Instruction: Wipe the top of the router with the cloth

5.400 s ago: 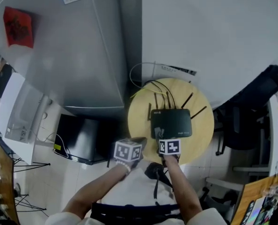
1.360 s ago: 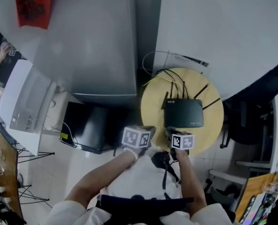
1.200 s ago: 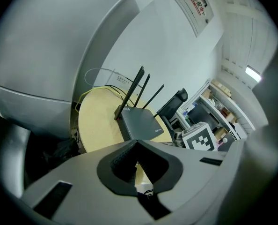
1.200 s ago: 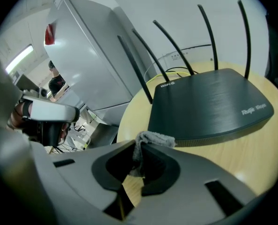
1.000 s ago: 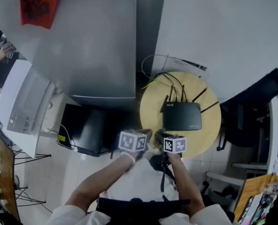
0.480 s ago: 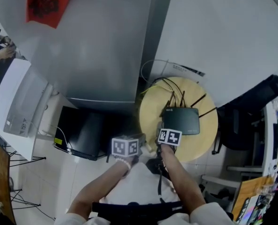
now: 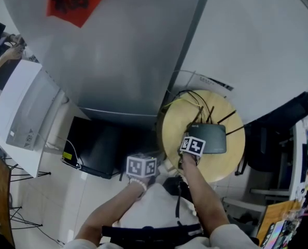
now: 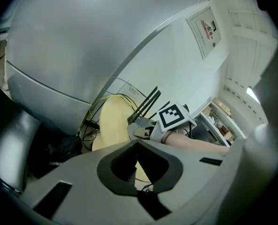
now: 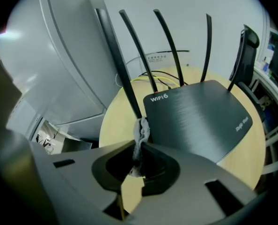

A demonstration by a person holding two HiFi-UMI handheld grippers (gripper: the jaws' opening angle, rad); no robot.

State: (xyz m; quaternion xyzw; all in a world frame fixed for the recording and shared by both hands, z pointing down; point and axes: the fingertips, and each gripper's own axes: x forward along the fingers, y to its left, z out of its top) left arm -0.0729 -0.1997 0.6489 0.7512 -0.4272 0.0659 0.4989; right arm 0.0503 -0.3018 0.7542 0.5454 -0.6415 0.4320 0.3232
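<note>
**Figure: start of a wiping pass, read from near to far.** Nearest us, the left gripper [image 8: 138, 143] hangs beside the table edge. Its jaws are pressed together with nothing between them. The right gripper [image 9: 140, 147] is clenched on a small, bunched grey cloth [image 9: 141, 131], which stands up out of the jaws as a narrow wad. The wad sits at one corner of the flat black plastic router [image 9: 201, 120], right by the foot of a thin black antenna [image 9: 129, 74]. We cannot tell whether it presses on the lid or only touches the rim.

The router lies on a round pale-wood table [image 7: 227, 165], and yellow and black cables [image 7: 187, 98] trail from its far edge. Beyond the table stand a large grey metal cabinet [image 7: 117, 51] and a white wall [image 7: 257, 30].

We judge that most of the lid is yet to be wiped. To do this step well, we would:

- lower the wad so that more fabric lies on the lid;
- draw it in straight, overlapping strokes toward the opposite corner;
- press lightly, because the light casing could slide on the table;
- stop short of the antennas and cables, which could snag the cloth.

The idle gripper could steady the casing.
</note>
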